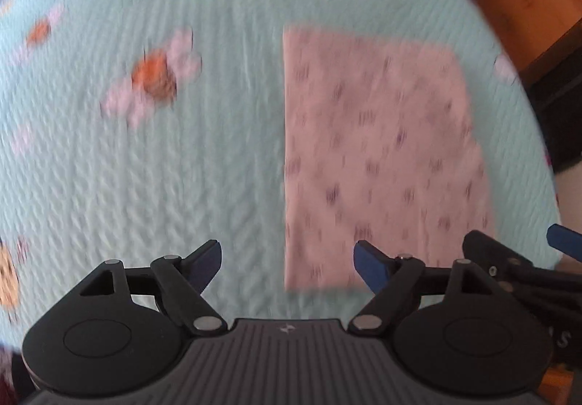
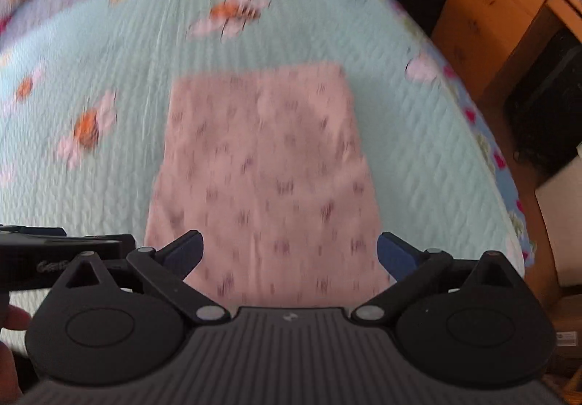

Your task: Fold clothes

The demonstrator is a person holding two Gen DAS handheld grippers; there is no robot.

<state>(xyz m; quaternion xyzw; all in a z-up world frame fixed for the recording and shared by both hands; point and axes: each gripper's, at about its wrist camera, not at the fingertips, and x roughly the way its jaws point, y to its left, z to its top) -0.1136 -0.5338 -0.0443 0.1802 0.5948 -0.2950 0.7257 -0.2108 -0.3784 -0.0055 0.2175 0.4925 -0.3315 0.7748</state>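
A pink garment [image 1: 378,157] with small dark marks lies flat as a folded rectangle on the mint quilt. In the right wrist view the same pink garment [image 2: 265,172] lies straight ahead, its near edge under the gripper body. My left gripper [image 1: 287,263] hangs open above the quilt, its right finger over the garment's near left corner, nothing held. My right gripper [image 2: 289,252] is open above the garment's near edge, empty. The right gripper's fingers [image 1: 563,241] show at the right edge of the left wrist view. Both views are motion-blurred.
The mint quilt [image 1: 145,168] with orange-and-white flower prints covers a bed. The bed's right edge [image 2: 483,157] drops to the floor. A wooden dresser [image 2: 502,4] stands beyond it. A hand [image 2: 11,332] holds the left gripper at the left edge.
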